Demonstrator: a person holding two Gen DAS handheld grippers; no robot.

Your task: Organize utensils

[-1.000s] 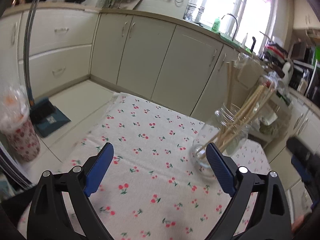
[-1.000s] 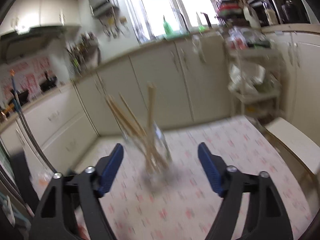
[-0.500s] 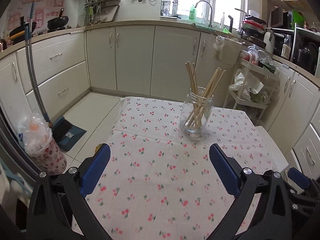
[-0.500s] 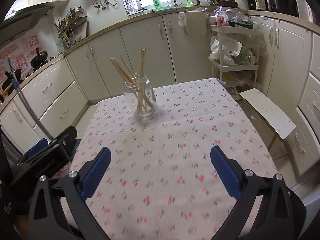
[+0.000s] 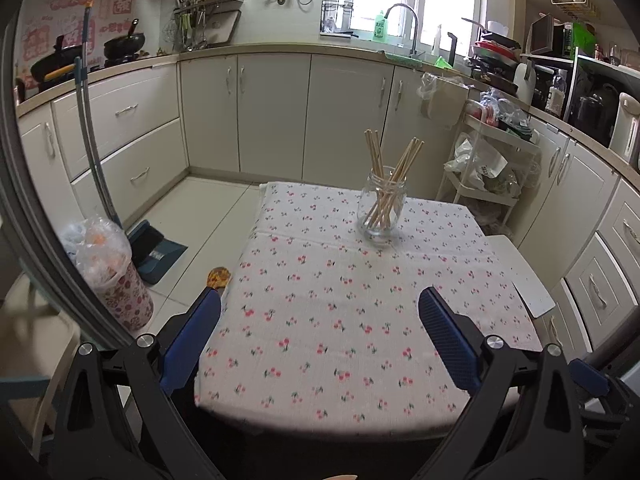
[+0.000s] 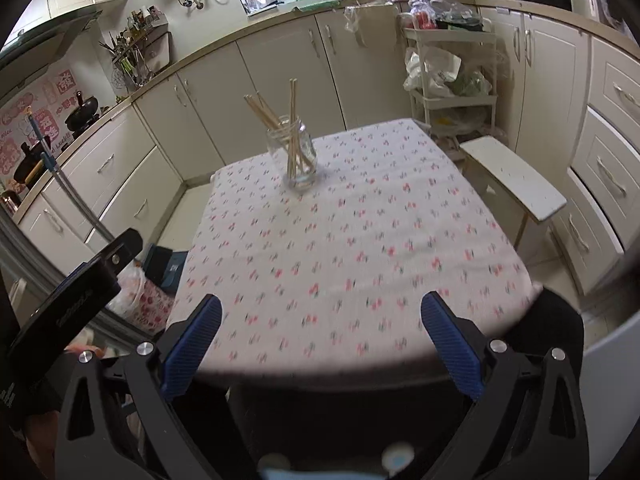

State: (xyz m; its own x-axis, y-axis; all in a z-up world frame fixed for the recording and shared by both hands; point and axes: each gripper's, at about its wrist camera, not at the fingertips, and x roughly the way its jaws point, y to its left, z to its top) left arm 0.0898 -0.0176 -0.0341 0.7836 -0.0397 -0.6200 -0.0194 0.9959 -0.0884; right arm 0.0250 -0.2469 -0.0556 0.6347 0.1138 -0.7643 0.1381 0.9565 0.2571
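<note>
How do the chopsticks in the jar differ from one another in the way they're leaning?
In the left wrist view, a few chopsticks stand nearly upright, tops tipped slightly left, while the other bundle leans clearly right, its tops past the rim of the glass jar. The upright ones reach a little higher in the frame. The two groups cross inside the jar. All look like plain pale wood of similar length, lower ends on the jar's bottom.
</note>
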